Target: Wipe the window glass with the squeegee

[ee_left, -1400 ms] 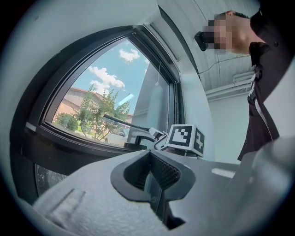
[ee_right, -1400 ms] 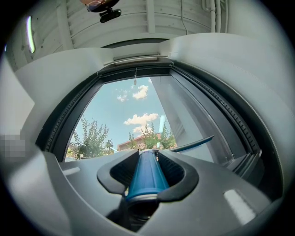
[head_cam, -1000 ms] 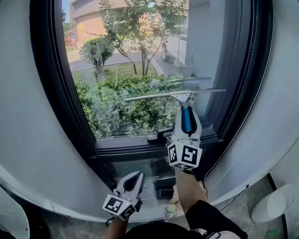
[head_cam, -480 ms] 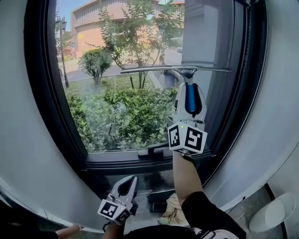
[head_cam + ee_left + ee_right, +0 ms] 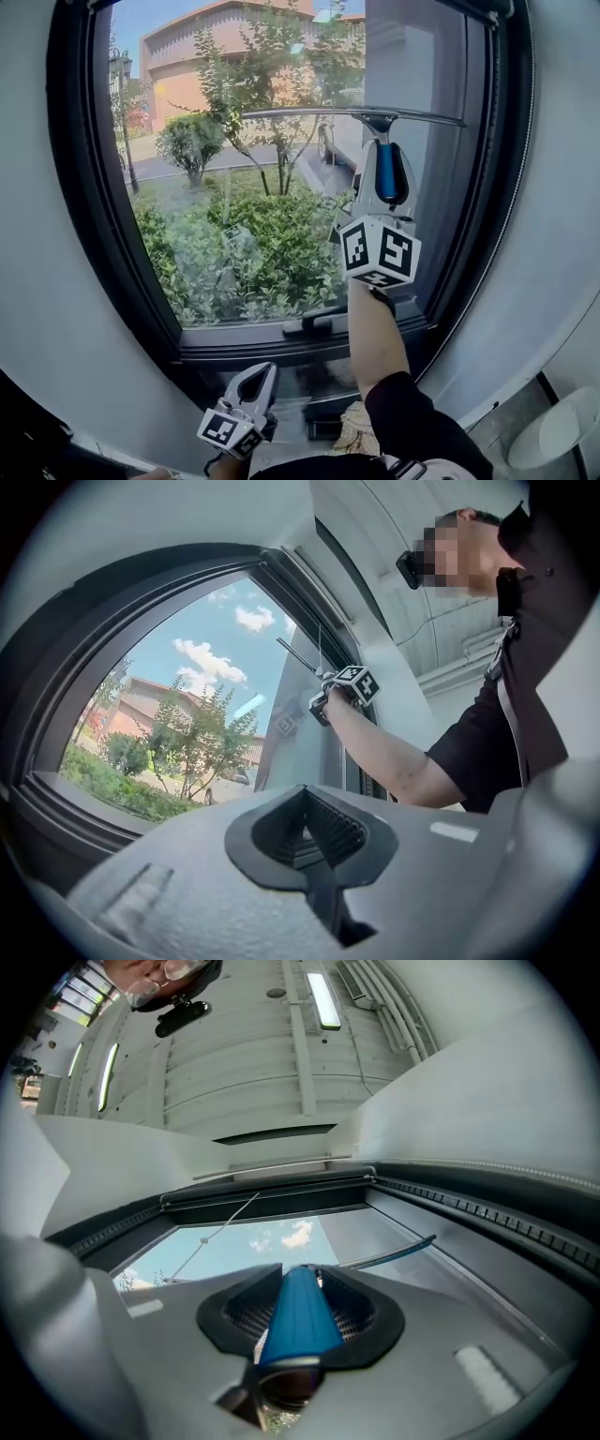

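High on glass (image 5: 234, 244), right tongs (image 5: 379, 150) around squeegee (image 5: 309, 111)

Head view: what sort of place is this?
Probably indoors, ground floor, at a street-facing window: a dark window frame, hedge and trees just beyond the window glass, an orange building farther off, a strip light on the ceiling.

A room in a big building: dark-framed window (image 5: 234, 141), bushes (image 5: 262, 253) and street (image 5: 173, 167) outside, strip lights (image 5: 323, 999) overhead.

Squeegee (image 5: 379, 122) sits high on the glass (image 5: 234, 197), left claw (image 5: 262, 372) well below.
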`<action>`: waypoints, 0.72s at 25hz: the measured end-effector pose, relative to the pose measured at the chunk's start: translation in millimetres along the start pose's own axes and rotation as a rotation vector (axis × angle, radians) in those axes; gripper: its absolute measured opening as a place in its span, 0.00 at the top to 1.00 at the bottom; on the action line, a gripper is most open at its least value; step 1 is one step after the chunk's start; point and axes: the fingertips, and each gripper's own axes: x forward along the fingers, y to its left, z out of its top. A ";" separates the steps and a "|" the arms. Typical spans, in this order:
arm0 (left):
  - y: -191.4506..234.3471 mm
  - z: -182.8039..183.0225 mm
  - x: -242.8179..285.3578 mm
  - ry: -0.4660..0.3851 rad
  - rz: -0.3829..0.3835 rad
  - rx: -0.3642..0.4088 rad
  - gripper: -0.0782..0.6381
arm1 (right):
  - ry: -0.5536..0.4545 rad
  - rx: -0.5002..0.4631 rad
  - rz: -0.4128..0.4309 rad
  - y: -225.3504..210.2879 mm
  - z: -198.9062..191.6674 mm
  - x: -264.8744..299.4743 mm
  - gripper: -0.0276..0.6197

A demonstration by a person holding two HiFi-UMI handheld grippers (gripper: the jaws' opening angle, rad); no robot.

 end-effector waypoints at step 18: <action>-7.8 -20.4 -6.7 0.046 -0.007 -0.017 0.89 | 0.031 0.037 -0.003 -15.8 -4.5 -7.2 0.75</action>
